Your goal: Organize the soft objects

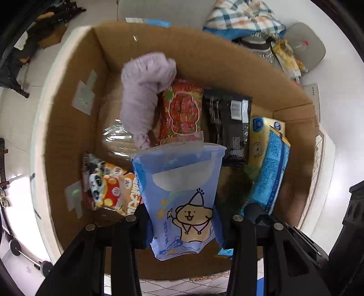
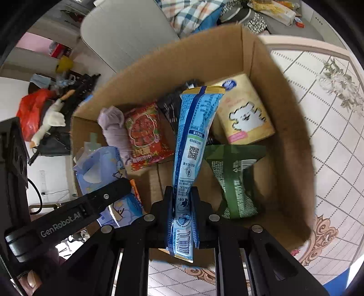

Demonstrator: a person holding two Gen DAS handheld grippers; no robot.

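Observation:
A cardboard box holds several soft packs. My left gripper is shut on a light-blue tissue pack with a bear drawing and holds it over the box's near side. My right gripper is shut on a long blue-and-yellow pouch, held upright over the box middle; this pouch also shows in the left wrist view. The left gripper and its pack appear in the right wrist view.
In the box lie a rolled purple cloth, a red snack bag, a black pack, an orange cartoon bag, a green bag and a yellow tissue pack. A patterned rug is on the right. Plaid cloth lies behind.

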